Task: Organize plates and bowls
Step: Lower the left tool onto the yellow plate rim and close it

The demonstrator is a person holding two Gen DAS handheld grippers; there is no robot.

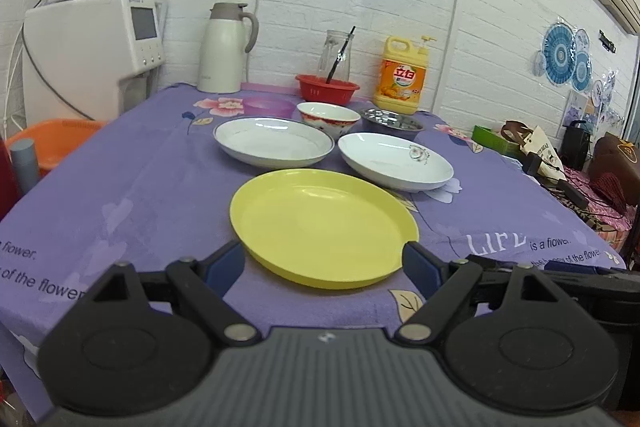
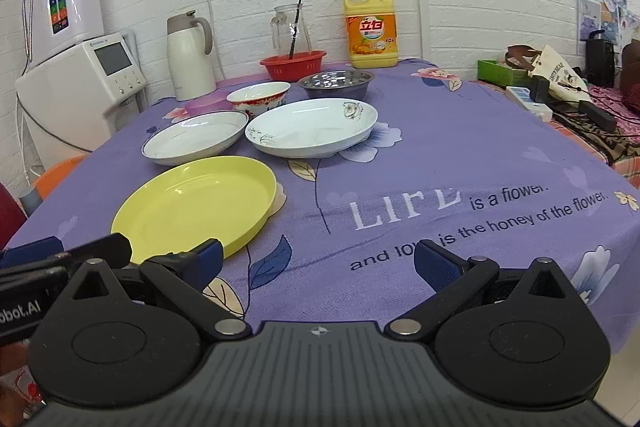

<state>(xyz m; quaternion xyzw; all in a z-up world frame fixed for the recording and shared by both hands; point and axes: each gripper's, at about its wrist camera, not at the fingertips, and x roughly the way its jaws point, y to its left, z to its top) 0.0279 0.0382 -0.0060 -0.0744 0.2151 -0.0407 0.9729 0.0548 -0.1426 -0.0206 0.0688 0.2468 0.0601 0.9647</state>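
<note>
Fingers of the left gripper (image 1: 324, 261) stand spread, flanking the near rim of the round yellow plastic plate (image 1: 320, 225) on the purple flowered tablecloth (image 1: 132, 187); right gripper (image 2: 318, 261) likewise spread, empty, just right of it.

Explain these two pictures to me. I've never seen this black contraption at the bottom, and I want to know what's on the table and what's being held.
A person holds a two-fingered clamp in each hand, each with a wide-angle camera looking along its blue-padded fingers. One picture is from the left hand-held gripper, the other from the right hand-held gripper. Both stand open and hold nothing; the left one's fingers sit either side of the near edge of the yellow plate. On the purple tablecloth also lie two white plates, a red-patterned bowl, a steel bowl, a purple bowl, a red basket, a thermos jug and a dish soap bottle.
</note>
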